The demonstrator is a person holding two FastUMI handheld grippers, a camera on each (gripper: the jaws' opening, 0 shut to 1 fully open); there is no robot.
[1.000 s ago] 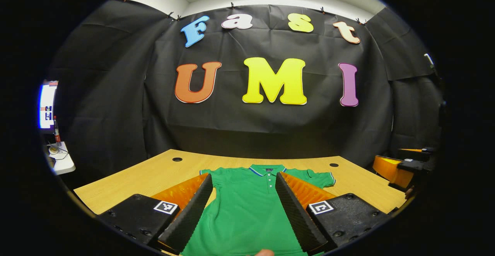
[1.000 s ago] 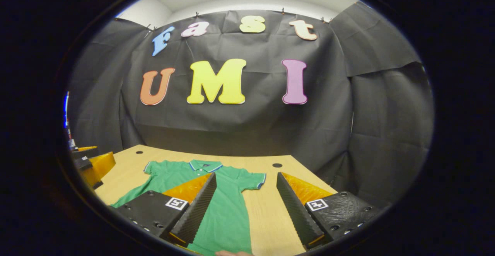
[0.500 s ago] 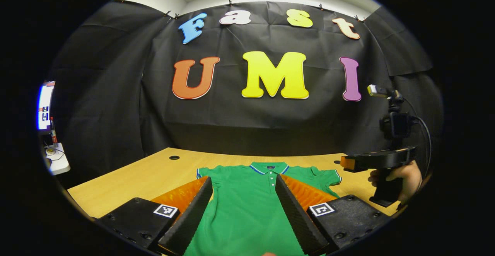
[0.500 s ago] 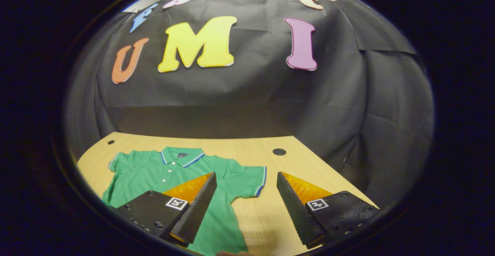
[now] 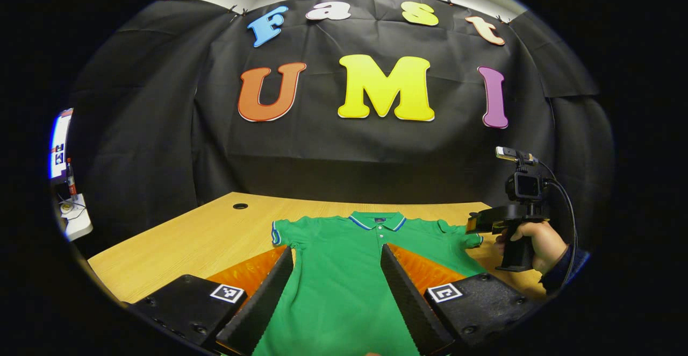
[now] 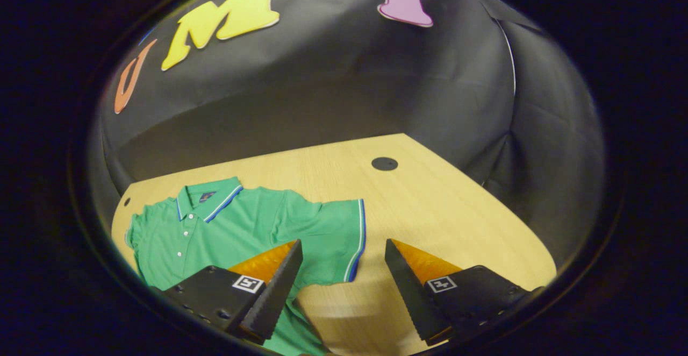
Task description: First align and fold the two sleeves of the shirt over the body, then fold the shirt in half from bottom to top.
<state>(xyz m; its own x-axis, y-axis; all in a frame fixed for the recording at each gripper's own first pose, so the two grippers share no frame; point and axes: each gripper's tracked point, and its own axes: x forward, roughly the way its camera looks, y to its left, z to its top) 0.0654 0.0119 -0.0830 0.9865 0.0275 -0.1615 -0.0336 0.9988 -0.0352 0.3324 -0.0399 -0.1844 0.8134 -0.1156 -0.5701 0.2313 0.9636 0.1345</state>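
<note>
On desk (image 5: 177,237) green shirt (image 5: 344,270) flat, collar far side; soft, light, likely bunches; pinch sleeve (image 6: 336,232) cuff; right tool (image 6: 344,286) wide open, empty, over sleeve; left tool (image 5: 336,291) open, empty, above shirt body

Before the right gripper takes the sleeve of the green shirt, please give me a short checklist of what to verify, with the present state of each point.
1. Right gripper open: ok, its fingers stand wide apart.
2. Right sleeve flat and unfolded on the table: ok.
3. Sleeve cuff lined up between the right gripper's fingers: ok, its striped edge lies in the gap.
4. Right gripper low enough to pinch the cloth: cannot tell.
5. Left gripper open and free: ok, it holds nothing and looks along the body of the shirt.
6. Left sleeve unfolded: ok, it lies spread beside the collar.
</note>
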